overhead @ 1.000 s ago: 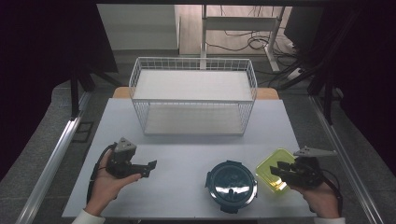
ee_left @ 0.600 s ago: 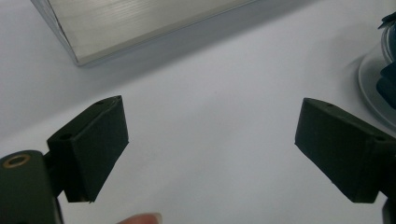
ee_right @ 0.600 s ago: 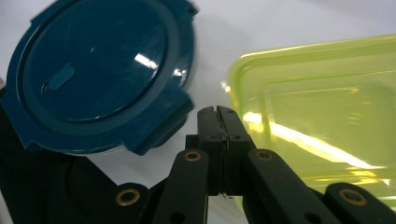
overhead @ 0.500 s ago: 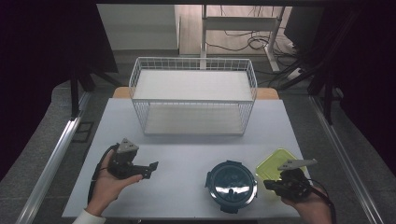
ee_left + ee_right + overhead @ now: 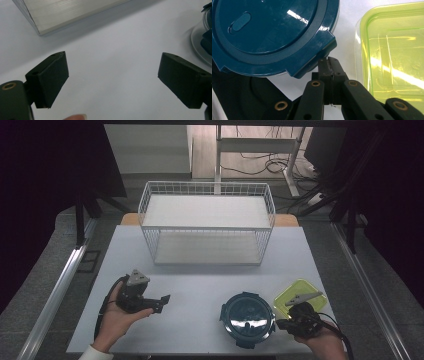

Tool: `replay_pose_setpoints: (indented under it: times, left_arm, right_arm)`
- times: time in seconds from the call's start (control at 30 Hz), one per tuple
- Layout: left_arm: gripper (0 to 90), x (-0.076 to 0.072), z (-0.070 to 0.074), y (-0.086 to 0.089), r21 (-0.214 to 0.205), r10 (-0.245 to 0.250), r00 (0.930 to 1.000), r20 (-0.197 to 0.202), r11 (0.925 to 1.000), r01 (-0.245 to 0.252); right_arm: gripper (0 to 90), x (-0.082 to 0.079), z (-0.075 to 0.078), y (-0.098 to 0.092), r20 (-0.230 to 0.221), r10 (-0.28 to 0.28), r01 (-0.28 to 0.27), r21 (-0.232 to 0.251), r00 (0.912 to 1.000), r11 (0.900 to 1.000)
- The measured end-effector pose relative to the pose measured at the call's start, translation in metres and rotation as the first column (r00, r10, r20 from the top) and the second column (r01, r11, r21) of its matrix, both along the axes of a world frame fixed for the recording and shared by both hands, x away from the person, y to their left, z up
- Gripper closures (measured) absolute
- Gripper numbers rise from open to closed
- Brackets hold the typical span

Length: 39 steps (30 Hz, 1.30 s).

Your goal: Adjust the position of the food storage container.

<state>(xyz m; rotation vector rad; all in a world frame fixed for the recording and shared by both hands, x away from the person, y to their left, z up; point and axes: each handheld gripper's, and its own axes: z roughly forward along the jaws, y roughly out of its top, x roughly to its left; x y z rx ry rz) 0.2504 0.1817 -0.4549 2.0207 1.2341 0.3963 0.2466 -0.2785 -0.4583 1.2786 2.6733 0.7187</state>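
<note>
A round container with a dark blue lid (image 5: 247, 312) sits near the table's front edge. Close to its right is a yellow-green rectangular container (image 5: 300, 292). My right gripper (image 5: 280, 324) lies low between them, jaws pressed together with nothing between them. In the right gripper view its tips (image 5: 329, 63) touch a clip tab on the blue lid's (image 5: 269, 32) rim, with the yellow-green container (image 5: 394, 57) to the right. My left gripper (image 5: 161, 302) is held at the front left, open and empty. Its pads (image 5: 50, 77) stand wide over bare table.
A white wire basket (image 5: 207, 222) stands at the back middle of the white table (image 5: 200, 280); its base (image 5: 70, 12) shows in the left gripper view. The blue container's edge (image 5: 207, 35) is at that view's right. Metal rails run along both sides of the table.
My right gripper has come off the yellow-green container, moving down and left to the blue lid's rim, and its jaws have shut. The left hand has stayed put.
</note>
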Motion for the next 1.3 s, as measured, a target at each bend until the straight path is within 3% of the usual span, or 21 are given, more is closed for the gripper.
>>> replay_pose_setpoints:
  times: [0.4,0.5,1.3]
  left_arm:
    - [9.4,0.001,0.0,-0.001,0.006,-0.005,1.0,0.0,1.0,0.005]
    - [9.4,0.001,0.0,-0.002,0.008,-0.008,1.0,-0.001,0.9999,0.008]
    - [9.4,0.003,0.001,0.004,0.008,0.001,1.0,-0.003,1.0,-0.001]
  right_arm:
    - [88.5,-0.001,-0.003,0.006,-0.003,-0.011,0.011,-0.041,0.9999,0.9991]
    - [88.5,-0.001,-0.007,0.012,-0.017,0.004,-0.004,-0.044,0.9998,0.999]
    - [88.5,0.013,-0.011,0.056,0.005,0.05,-0.05,-0.065,0.9987,0.9967]
